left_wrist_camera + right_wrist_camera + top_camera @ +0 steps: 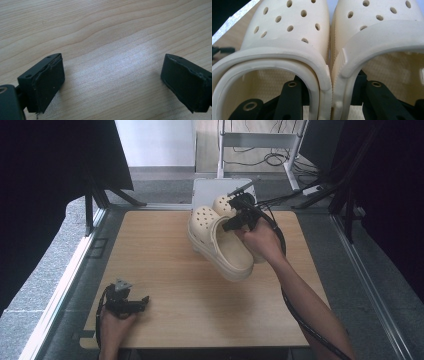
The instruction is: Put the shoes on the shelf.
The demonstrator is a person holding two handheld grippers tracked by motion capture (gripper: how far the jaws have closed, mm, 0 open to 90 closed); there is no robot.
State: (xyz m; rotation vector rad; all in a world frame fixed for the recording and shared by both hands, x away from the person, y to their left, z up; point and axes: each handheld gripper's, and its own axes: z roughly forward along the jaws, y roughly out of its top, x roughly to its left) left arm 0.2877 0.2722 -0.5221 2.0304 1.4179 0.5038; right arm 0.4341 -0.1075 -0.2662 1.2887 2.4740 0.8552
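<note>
Wooden table: right jaws pinch cream clogs together; left jaws gape empty.

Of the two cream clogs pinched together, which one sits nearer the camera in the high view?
The left clog, whose whole length shows. The other clog lies behind it, toward the table's far edge, largely hidden by the right tool and hand.

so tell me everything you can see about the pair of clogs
The pair of clogs is cream, of soft foam-like look, with round holes over the toes, thick ribbed soles and a heel strap folded forward over each opening. The two are pressed side by side, the right gripper reaching one jaw into each shoe and pinching their inner walls together. They hang tilted above the far part of the wooden table, toes towards the far edge, heels lower and nearer the person.
</note>
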